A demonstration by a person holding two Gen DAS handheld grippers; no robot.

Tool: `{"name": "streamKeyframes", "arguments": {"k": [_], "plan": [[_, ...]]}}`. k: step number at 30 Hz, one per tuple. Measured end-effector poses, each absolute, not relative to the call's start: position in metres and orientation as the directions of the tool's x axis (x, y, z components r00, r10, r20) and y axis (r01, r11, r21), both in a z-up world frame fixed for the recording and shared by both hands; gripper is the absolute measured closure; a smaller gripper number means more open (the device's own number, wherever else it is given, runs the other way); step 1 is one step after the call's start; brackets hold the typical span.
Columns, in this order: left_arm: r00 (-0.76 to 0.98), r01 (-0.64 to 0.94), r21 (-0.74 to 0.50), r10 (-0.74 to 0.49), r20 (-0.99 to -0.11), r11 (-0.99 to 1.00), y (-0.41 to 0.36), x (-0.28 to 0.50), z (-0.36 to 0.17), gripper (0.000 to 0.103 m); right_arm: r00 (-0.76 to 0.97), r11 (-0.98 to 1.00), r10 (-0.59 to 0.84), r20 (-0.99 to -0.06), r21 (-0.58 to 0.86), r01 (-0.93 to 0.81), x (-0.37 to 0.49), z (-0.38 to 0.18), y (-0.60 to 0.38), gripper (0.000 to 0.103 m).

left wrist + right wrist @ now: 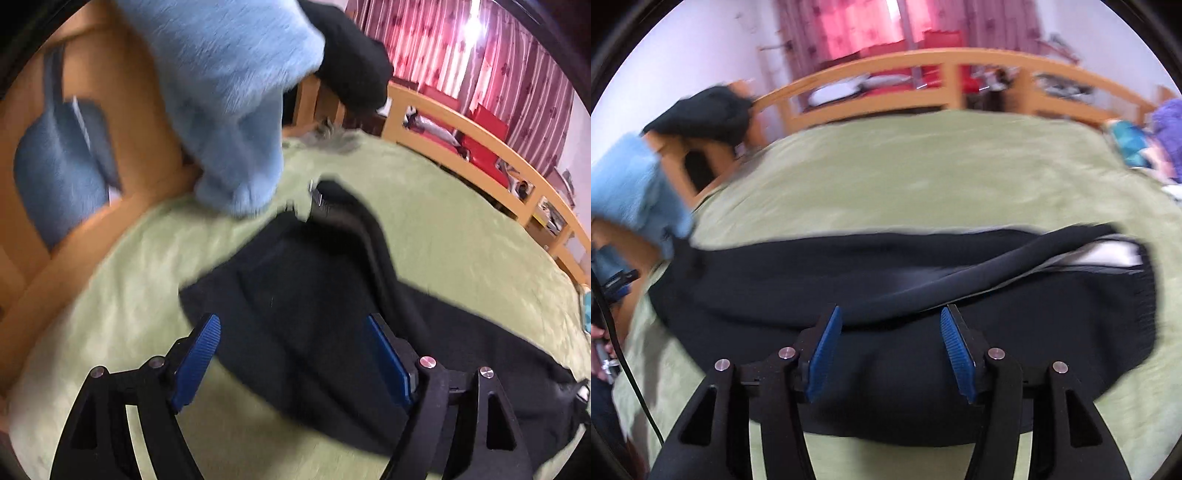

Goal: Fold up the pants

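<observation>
Jaws apart on both grippers, nothing clamped. Left gripper and right gripper above black pants, spread flat on green bed cover. Blue fuzzy sleeve at bed edge. Frames blurred.

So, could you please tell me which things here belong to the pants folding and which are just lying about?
Belongs to the job:
- black pants
- green bedspread
- left hand-held gripper, open
- right hand-held gripper, open

Just lying about:
- black garment on the bed frame
- purple item
</observation>
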State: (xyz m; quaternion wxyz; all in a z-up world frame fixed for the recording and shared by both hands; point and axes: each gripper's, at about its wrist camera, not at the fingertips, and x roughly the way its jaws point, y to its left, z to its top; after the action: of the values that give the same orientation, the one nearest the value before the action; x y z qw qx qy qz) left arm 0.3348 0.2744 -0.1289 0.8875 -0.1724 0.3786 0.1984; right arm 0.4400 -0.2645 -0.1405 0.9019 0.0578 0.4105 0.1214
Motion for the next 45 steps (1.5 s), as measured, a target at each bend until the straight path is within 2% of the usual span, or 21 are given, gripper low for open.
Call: {"name": "streamKeyframes", "arguments": {"k": [3, 7, 15, 17, 19, 22, 23, 24, 27, 30, 34, 37, 40, 42, 44, 45], "plan": [[0.588, -0.465, -0.153, 0.175, -0.790, 0.872, 0.277, 0.320, -0.149, 0.024, 0.557, 0.941, 0.325, -0.764, 0.204, -0.269, 0.440, -0.164, -0.210, 0.048], [0.599, -0.445, -0.197, 0.127, -0.791, 0.874, 0.279, 0.297, -0.165, 0.024, 0.497, 0.907, 0.405, -0.767, 0.271, -0.321, 0.449, -0.184, -0.167, 0.048], [0.616, -0.370, -0.207, 0.072, -0.784, 0.905, 0.274, 0.288, -0.177, 0.024, 0.448, 0.853, 0.522, -0.726, 0.446, -0.271, 0.480, -0.206, -0.155, 0.046], [0.627, -0.368, -0.218, 0.068, -0.776, 0.904, 0.275, 0.287, -0.177, 0.024, 0.489, 0.863, 0.500, -0.715, 0.455, -0.217, 0.485, -0.203, -0.158, 0.040], [0.642, -0.364, -0.258, 0.040, -0.766, 0.895, 0.276, 0.285, -0.179, 0.024, 0.499, 0.876, 0.459, -0.735, 0.468, -0.115, 0.492, -0.210, -0.165, 0.041], [0.646, -0.347, -0.289, 0.004, -0.763, 0.892, 0.273, 0.285, -0.183, 0.024, 0.516, 0.847, 0.468, -0.717, 0.530, -0.031, 0.498, -0.219, -0.175, 0.058], [0.642, -0.340, -0.281, 0.003, -0.767, 0.898, 0.270, 0.286, -0.184, 0.024, 0.525, 0.855, 0.447, -0.724, 0.518, -0.012, 0.499, -0.221, -0.177, 0.082], [0.640, -0.337, -0.271, 0.009, -0.768, 0.902, 0.268, 0.285, -0.183, 0.024, 0.528, 0.869, 0.422, -0.737, 0.495, -0.004, 0.502, -0.222, -0.177, 0.095], [0.645, -0.313, -0.229, 0.029, -0.763, 0.922, 0.261, 0.288, -0.178, 0.024, 0.548, 0.869, 0.422, -0.722, 0.494, -0.018, 0.505, -0.215, -0.174, 0.096], [0.650, -0.301, -0.188, 0.057, -0.758, 0.935, 0.256, 0.295, -0.172, 0.024, 0.601, 0.854, 0.438, -0.668, 0.517, -0.047, 0.512, -0.190, -0.176, 0.096], [0.660, -0.303, -0.190, 0.062, -0.749, 0.934, 0.257, 0.308, -0.164, 0.024, 0.676, 0.802, 0.461, -0.575, 0.596, -0.041, 0.550, -0.167, -0.182, 0.094], [0.673, -0.332, -0.186, 0.094, -0.734, 0.925, 0.263, 0.320, -0.161, 0.024, 0.652, 0.804, 0.450, -0.611, 0.595, 0.004, 0.567, -0.173, -0.182, 0.085], [0.679, -0.362, -0.212, 0.100, -0.728, 0.908, 0.271, 0.331, -0.166, 0.024, 0.668, 0.872, 0.393, -0.632, 0.486, -0.054, 0.552, -0.171, -0.177, 0.064], [0.690, -0.375, -0.242, 0.095, -0.718, 0.895, 0.277, 0.340, -0.172, 0.024, 0.703, 0.892, 0.374, -0.605, 0.441, -0.096, 0.533, -0.163, -0.175, 0.043], [0.689, -0.393, -0.260, 0.095, -0.719, 0.882, 0.283, 0.352, -0.180, 0.025, 0.712, 0.901, 0.385, -0.587, 0.406, -0.152, 0.516, -0.154, -0.176, 0.040], [0.684, -0.402, -0.272, 0.090, -0.724, 0.874, 0.286, 0.360, -0.186, 0.031, 0.705, 0.908, 0.387, -0.594, 0.378, -0.181, 0.507, -0.151, -0.179, 0.040]]}}
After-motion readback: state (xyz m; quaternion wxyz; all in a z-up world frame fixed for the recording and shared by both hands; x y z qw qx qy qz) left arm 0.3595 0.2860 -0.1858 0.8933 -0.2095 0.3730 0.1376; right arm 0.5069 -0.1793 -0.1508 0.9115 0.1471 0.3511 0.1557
